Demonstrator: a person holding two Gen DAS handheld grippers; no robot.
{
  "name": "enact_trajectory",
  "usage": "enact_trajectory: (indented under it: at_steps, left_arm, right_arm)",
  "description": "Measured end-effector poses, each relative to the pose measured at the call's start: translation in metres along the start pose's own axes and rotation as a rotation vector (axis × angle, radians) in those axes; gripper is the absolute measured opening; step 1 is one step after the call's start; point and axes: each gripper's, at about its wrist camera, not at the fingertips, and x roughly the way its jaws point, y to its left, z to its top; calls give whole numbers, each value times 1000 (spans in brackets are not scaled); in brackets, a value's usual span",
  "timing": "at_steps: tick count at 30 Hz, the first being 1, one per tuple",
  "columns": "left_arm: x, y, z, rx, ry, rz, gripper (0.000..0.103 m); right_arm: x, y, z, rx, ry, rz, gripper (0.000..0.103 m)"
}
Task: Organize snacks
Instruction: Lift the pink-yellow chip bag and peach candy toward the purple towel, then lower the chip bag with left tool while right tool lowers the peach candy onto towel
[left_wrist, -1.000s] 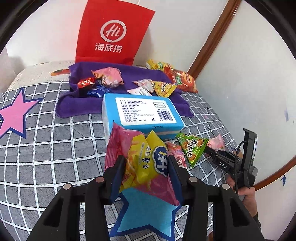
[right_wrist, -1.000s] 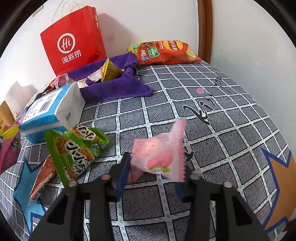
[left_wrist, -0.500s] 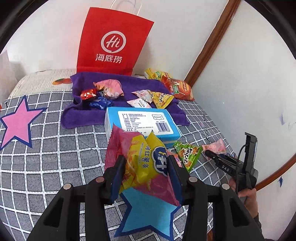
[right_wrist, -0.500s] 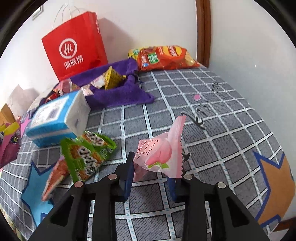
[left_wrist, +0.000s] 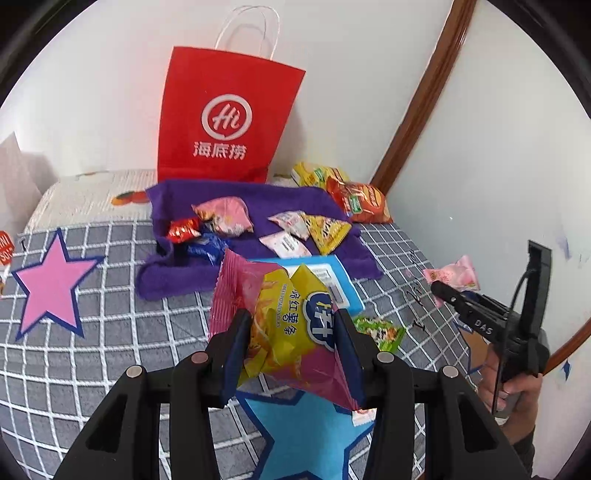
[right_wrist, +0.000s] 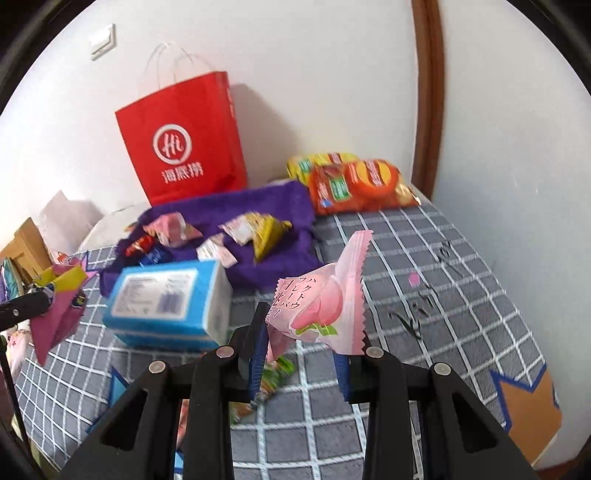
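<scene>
Peach pack (right_wrist: 325, 306): pink wrapper, clamped in your right tool (right_wrist: 301, 363). Since a second ago it has come off the grid cloth and now hangs clear above it; the jaws drew in on it during that second and are now at their tightest, pads pressing the lower part of the wrapper, top seal sticking up free.

Chip bag (left_wrist: 291, 325): yellow and magenta, clamped in your left tool (left_wrist: 291, 350), jaws part-closed to the bag's width. It too sits a little higher than a second ago.

Meaning, as a judgement: both pickups look done; carrying and placing comes next.

Ahead of both tools: purple towel (left_wrist: 258, 206) with small snacks already on it, likely the collecting spot. Behind it, a red bag (left_wrist: 225, 118) upright against the wall.

Between tools and towel: blue box (right_wrist: 166, 299).

Just below the right tool: green pack (right_wrist: 275, 376), not yet collected, lying on the cloth.

Beyond the towel, right: orange chip bags (right_wrist: 354, 184).
</scene>
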Motion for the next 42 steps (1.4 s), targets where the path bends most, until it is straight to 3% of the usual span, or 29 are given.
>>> enact_trajectory:
  at_steps: [20,34,42]
  left_arm:
    - [7,8,74,34,-57,84,44]
    - [35,30,126,14,-93,135,44]
    - [53,48,151,-39,-114,118,44]
  right_arm:
    - [-8,39,80,-67,-113,40,32]
    - [30,71,156,-91,-145,134,32]
    - [69,92,174,-92,-114,204,32]
